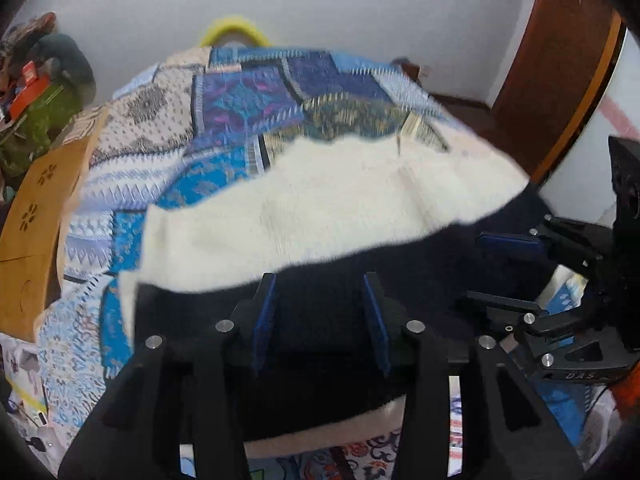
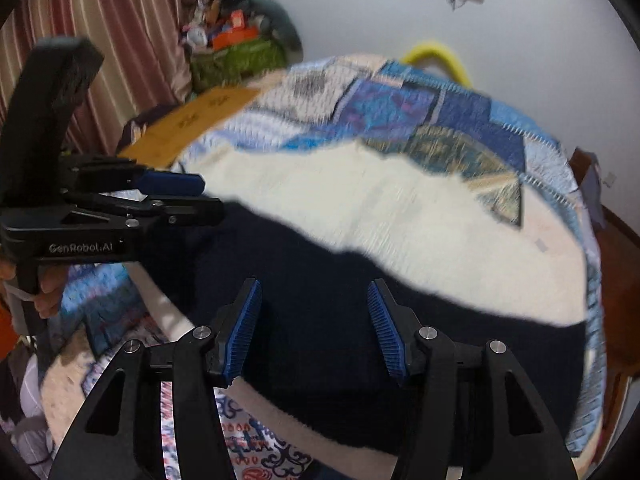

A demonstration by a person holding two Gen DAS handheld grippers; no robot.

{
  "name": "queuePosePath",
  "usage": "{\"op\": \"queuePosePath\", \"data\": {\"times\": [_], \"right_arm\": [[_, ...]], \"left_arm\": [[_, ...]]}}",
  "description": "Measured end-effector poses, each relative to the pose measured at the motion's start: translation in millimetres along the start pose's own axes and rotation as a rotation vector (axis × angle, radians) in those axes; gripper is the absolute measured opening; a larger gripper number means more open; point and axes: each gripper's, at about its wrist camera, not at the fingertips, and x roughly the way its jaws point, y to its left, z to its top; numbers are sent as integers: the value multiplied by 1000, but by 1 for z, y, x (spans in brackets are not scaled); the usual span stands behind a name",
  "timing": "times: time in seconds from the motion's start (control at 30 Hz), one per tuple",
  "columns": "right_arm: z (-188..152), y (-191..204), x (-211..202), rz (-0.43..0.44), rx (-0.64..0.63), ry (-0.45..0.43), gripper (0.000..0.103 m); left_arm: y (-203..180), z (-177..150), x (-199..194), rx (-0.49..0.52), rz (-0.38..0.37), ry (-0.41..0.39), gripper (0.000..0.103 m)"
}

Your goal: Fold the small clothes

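A dark navy garment (image 1: 420, 268) (image 2: 320, 256) lies spread flat on a cream fleecy cloth (image 1: 320, 208) (image 2: 400, 220) on the bed. My left gripper (image 1: 320, 292) hangs over the garment's near part, its blue pads apart with nothing pinched between them. In the right wrist view the left gripper (image 2: 204, 196) sits at the garment's left edge. My right gripper (image 2: 314, 300) is open over the garment too, with only dark cloth lying below the gap. The left wrist view shows the right gripper (image 1: 492, 272) at the garment's right edge. A hand (image 2: 48, 292) holds the left gripper's handle.
A blue patchwork quilt (image 1: 248, 96) (image 2: 400, 104) covers the bed. A brown cardboard piece (image 1: 32, 220) (image 2: 192, 120) lies at its left edge. A yellow ring (image 1: 234, 30) pokes up behind the bed. A wooden door (image 1: 552, 60) stands at right, striped curtains (image 2: 100, 40) and a clutter pile (image 2: 240, 40) at left.
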Motion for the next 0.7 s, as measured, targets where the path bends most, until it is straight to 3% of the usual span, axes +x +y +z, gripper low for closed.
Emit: {"op": "queuePosePath", "data": {"times": [0.07, 0.17, 0.37, 0.6, 0.7], "right_arm": [[-7, -4, 7, -11, 2, 26, 51], [-16, -19, 0, -13, 34, 16, 51], [-40, -52, -26, -99, 87, 18, 51], [-70, -83, -65, -185, 174, 7, 51], [-80, -90, -77, -201, 208, 2, 51]], "left_arm": [[1, -7, 11, 15, 31, 24, 44], [13, -16, 10, 6, 39, 4, 56], [48, -32, -3, -50, 72, 0, 56], [83, -64, -16, -112, 176, 20, 56], [94, -78, -25, -152, 174, 18, 56]]}}
